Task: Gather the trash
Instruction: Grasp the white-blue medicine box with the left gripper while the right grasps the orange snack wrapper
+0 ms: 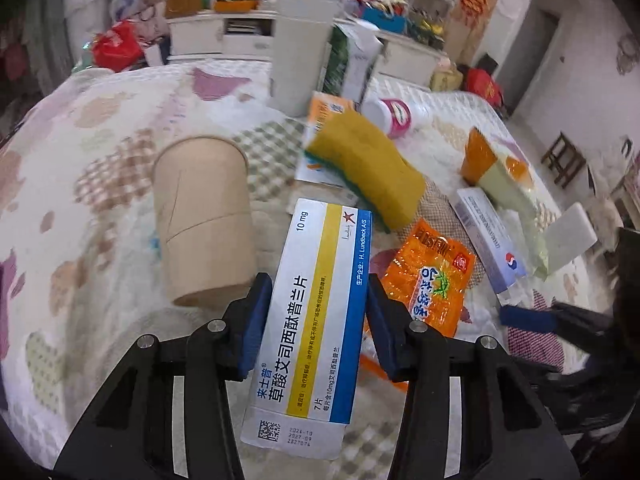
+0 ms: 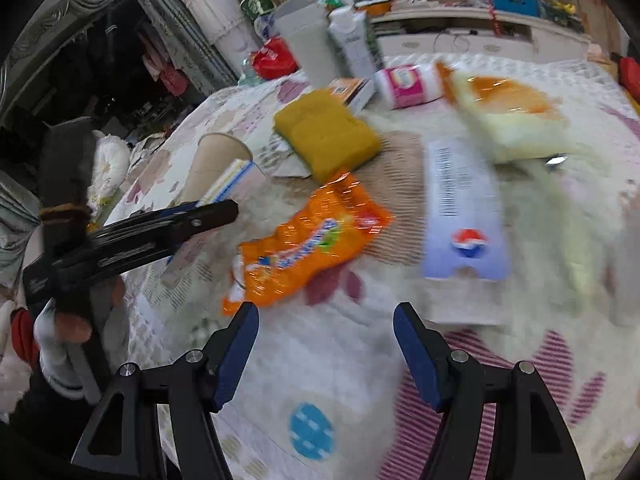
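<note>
My left gripper (image 1: 318, 308) is shut on a white, yellow and blue medicine box (image 1: 316, 316) and holds it above the bed. It shows from the side in the right wrist view (image 2: 216, 210), still gripping the box (image 2: 228, 184). My right gripper (image 2: 326, 340) is open and empty over the quilt, just short of an orange snack wrapper (image 2: 312, 240). The wrapper also shows in the left wrist view (image 1: 432, 280). A brown paper cup (image 1: 204, 216) lies on its side to the left of the held box.
On the patterned quilt (image 1: 100, 152) lie a yellow sponge (image 1: 368, 164), a lilac carton (image 2: 464, 216), a pale yellow pack with an orange end (image 2: 516, 116), a pink and white bottle (image 1: 394, 114) and a white bin (image 1: 302, 48). Cluttered shelves stand behind.
</note>
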The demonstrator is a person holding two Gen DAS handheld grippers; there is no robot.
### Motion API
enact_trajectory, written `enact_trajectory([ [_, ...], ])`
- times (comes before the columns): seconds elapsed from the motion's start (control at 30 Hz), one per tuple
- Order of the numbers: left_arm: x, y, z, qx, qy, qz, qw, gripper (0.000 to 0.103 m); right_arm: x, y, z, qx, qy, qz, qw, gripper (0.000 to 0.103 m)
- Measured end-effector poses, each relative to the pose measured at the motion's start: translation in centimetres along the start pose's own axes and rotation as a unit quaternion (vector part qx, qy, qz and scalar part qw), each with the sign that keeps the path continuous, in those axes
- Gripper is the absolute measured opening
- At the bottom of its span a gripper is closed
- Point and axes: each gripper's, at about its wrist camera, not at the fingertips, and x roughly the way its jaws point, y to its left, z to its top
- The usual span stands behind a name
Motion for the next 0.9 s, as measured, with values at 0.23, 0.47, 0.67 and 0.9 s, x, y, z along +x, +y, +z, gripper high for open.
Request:
enact_trajectory([
  [0.23,-3.3,1.9,-2.0,-0.013,-0.021,0.009,0.9997,0.045,3.8,1.2,2.9,0.012,0.014,-0.029,0.999,0.068],
  [0.47,-5.7,4.0,-3.4,-0.024,-0.036,0.014,0.9989,0.045,6.1,2.6,5.6,-0.009,0.010,-0.052,0.999,0.068],
  [0.67,-6.0,4.1,-4.1,-0.028,-0.038,0.005,0.9989,0.045,7.6,4.3,6.1,-0.047,-0.011,-0.089,0.995,0.069],
  [0.9,-5.5,3.6,-4.7,-0.029,-0.031,0.000,0.9991,0.045,8.9,5.6,6.1,-0.067,-0.020,-0.116,0.991,0.076],
])
